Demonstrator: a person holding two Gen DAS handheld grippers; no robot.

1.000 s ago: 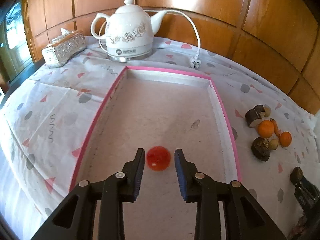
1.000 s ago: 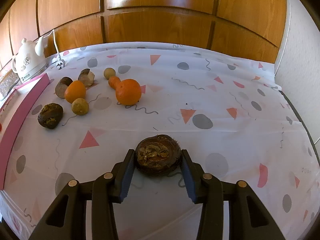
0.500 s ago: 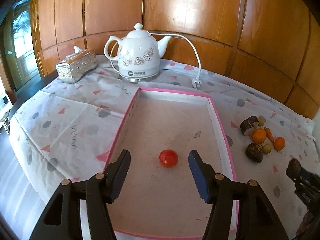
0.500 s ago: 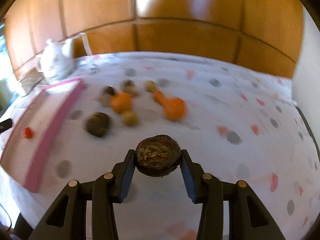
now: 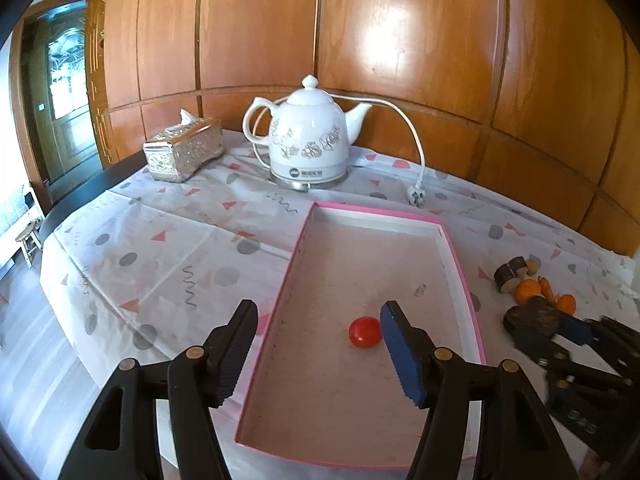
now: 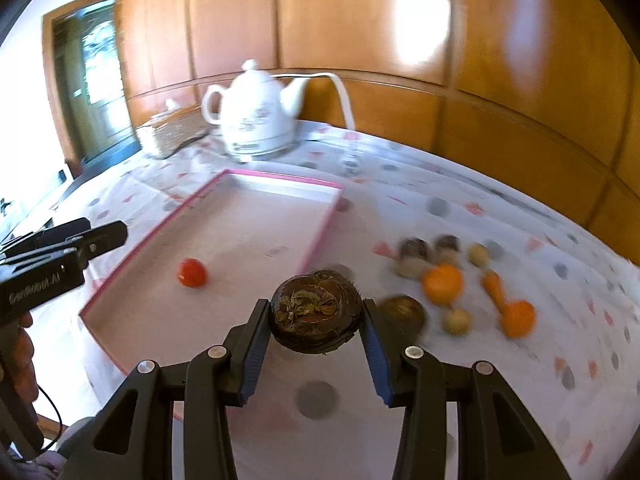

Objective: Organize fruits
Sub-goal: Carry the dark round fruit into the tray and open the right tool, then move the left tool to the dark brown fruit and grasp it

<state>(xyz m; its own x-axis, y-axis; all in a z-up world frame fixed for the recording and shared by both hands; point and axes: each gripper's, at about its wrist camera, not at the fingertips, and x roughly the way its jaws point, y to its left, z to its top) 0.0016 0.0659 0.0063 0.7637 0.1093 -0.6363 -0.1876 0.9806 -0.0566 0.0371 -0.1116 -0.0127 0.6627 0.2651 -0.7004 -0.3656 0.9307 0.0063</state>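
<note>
- Fingers of the left gripper (image 5: pixel 316 348) are standing apart with nothing between them, having just been opening, and are angling down over the near end of the pink-rimmed tray (image 5: pixel 456 248).
- The small red fruit (image 5: pixel 364 332) is lying loose on the tray floor, just beside the blue-padded finger.
- The right gripper (image 6: pixel 316 340) is pointing down and clamping a dark brown round fruit (image 6: pixel 316 312) between its pads, clear of the cloth, near the tray's right rim.
- A hand is showing at the left edge of the right wrist view, holding the left gripper's handle.
- The tabletop (image 5: pixel 160 248) is wearing a white cloth with grey dots and pink triangles; a white kettle (image 5: pixel 306 140) and a silver tissue box (image 5: pixel 184 154) are standing at the back against wood panelling.
- Oranges (image 6: pixel 442 284), small brown pieces and a carrot are sitting in a loose cluster right of the tray.
- Compared with a second ago, the left gripper is sitting higher and farther from the red fruit, and the right one has swung from the cluster towards the tray.
</note>
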